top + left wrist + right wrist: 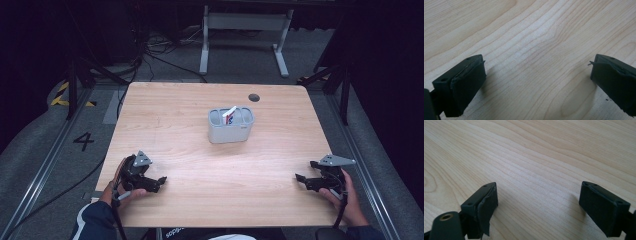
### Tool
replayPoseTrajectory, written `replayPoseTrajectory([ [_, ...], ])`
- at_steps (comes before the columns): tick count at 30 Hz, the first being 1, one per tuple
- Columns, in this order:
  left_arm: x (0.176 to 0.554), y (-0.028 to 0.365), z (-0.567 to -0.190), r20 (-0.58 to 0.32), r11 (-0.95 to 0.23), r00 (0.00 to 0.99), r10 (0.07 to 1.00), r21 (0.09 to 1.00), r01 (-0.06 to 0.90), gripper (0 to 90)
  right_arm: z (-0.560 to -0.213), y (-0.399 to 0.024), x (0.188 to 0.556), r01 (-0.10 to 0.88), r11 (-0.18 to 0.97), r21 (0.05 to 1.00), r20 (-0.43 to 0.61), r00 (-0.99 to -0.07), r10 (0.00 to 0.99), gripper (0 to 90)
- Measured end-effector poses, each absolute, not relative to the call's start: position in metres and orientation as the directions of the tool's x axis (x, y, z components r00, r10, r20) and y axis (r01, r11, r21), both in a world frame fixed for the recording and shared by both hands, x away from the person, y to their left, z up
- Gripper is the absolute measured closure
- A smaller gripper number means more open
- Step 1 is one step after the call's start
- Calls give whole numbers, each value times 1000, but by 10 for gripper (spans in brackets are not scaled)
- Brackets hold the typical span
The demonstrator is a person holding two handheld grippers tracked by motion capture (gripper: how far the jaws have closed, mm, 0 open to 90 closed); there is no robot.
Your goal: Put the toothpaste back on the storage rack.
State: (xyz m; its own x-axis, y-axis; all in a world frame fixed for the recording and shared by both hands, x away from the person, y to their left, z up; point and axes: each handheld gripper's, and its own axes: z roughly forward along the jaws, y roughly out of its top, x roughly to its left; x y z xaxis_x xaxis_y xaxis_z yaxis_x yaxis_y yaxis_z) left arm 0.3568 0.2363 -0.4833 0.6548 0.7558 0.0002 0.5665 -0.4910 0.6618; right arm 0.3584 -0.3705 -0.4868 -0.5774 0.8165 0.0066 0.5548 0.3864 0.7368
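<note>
While both grippers rested on the worktop [190, 105] near its front edge, nothing lay between their jaws. The left gripper [159, 182] sat close to the front left corner, held in the person's left hand [125, 187], its tips turned toward the middle of the front edge. In the left gripper view its jaws stood wide apart, released, with bare wood grain between them and their pads low over the surface. The right gripper [300, 178] sat close to the front right corner, held in the right hand [345, 197], its tips pointing left across the worktop. In the right gripper view its jaws were likewise spread and empty over bare wood.

A grey caddy [231, 125] stood upright a little behind the worktop's centre, well apart from both grippers. A white item with red and blue marks [229, 116] leaned out of its top, tilted toward the right; what it was I could not tell. A small dark round hole [254, 97] showed near the back edge, right of the middle.
</note>
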Motion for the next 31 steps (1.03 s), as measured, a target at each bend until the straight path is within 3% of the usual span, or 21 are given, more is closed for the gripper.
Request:
replayPoseTrajectory([
  [31,359,234,-483,-5,-472,634,773,664,581,2,-487,-370,360,566,378,733,8,-562,827,118],
])
